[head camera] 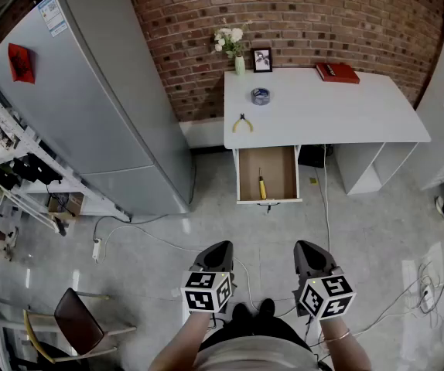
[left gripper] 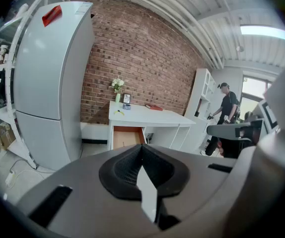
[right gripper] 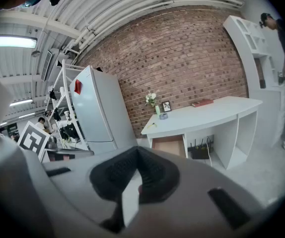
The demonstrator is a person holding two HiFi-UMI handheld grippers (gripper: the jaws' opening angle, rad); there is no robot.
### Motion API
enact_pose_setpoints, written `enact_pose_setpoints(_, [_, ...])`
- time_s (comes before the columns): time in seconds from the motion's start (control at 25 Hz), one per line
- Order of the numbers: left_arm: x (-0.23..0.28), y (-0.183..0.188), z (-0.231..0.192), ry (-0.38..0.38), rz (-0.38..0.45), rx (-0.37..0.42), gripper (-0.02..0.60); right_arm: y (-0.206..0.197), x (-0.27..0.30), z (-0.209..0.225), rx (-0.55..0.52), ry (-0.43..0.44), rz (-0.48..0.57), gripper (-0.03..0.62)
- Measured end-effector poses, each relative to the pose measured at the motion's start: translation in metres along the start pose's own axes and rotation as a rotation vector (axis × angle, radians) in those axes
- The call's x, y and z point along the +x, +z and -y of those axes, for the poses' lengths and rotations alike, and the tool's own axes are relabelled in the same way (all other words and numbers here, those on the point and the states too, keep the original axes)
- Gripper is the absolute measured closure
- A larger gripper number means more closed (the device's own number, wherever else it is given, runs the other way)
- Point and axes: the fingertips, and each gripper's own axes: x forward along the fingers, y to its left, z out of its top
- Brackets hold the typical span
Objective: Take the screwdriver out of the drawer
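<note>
The screwdriver (head camera: 261, 185), with a yellow handle, lies in the open drawer (head camera: 241, 178) under the white desk (head camera: 322, 114). My left gripper (head camera: 220, 249) and right gripper (head camera: 305, 247) hang side by side over the floor, well short of the desk and pointing toward it. Both are shut with nothing between the jaws. The left gripper (left gripper: 143, 168) sees the drawer (left gripper: 127, 137) far ahead. Beyond the right gripper (right gripper: 136, 176), the drawer (right gripper: 169, 146) is also far off. The screwdriver is too small to make out in either gripper view.
On the desk lie yellow pliers (head camera: 242, 123), a tape roll (head camera: 261, 96), a red book (head camera: 337, 72), a vase of flowers (head camera: 233, 49) and a photo frame (head camera: 262, 59). A grey fridge (head camera: 90, 99) stands left of the desk. Cables (head camera: 326, 207) cross the floor. A person (left gripper: 228, 108) stands far right.
</note>
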Motion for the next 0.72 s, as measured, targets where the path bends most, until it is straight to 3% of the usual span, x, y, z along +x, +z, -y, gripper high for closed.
enact_pose_setpoints(0.72, [0.011,0.001,0.012,0.020,0.009,0.026,0.588,0.003,0.000,0.030,0.005,-0.049,0.019,0.592])
